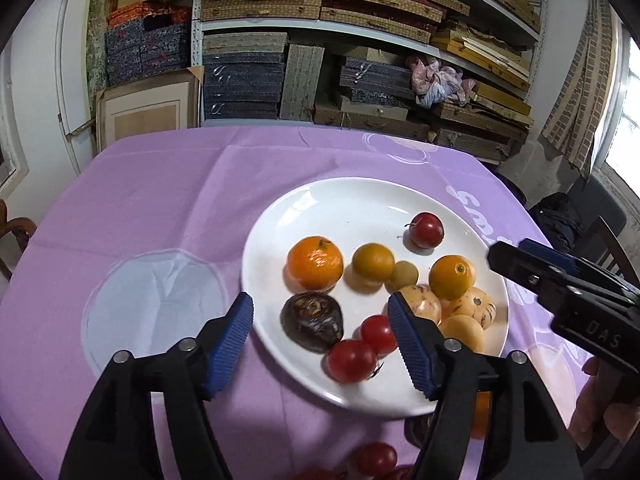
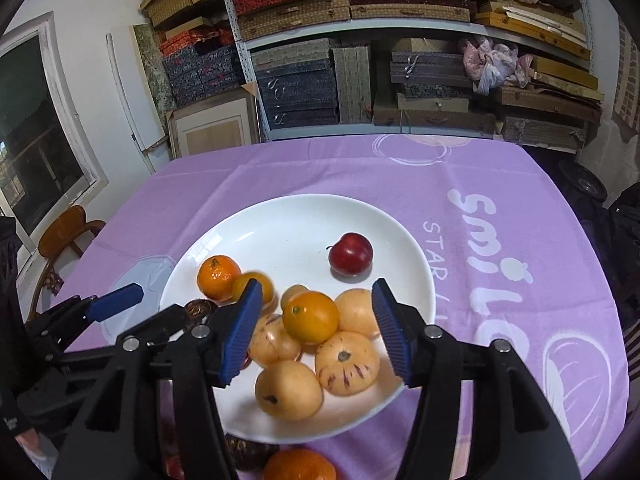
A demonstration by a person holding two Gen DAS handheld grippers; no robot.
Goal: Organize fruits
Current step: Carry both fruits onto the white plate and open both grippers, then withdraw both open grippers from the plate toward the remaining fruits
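A white plate (image 1: 360,200) (image 2: 288,216) on the purple cloth holds several fruits. Among them are a tangerine (image 1: 315,262), a red plum (image 1: 426,230) (image 2: 351,254), an orange (image 2: 311,317), striped yellow melons (image 2: 347,362), a dark brown fruit (image 1: 312,322) and two red tomatoes (image 1: 352,360). My left gripper (image 1: 320,308) hangs open above the plate's near left part, with nothing between its pads. My right gripper (image 2: 317,290) stands open over the yellow fruits and holds nothing. It also shows at the right edge of the left wrist view (image 1: 510,252).
Loose fruits lie on the cloth in front of the plate: a tangerine (image 2: 300,466), a dark fruit (image 2: 248,454) and red tomatoes (image 1: 374,458). Shelves of boxes (image 1: 320,60) stand behind the table. A wooden chair (image 2: 68,236) is at the left.
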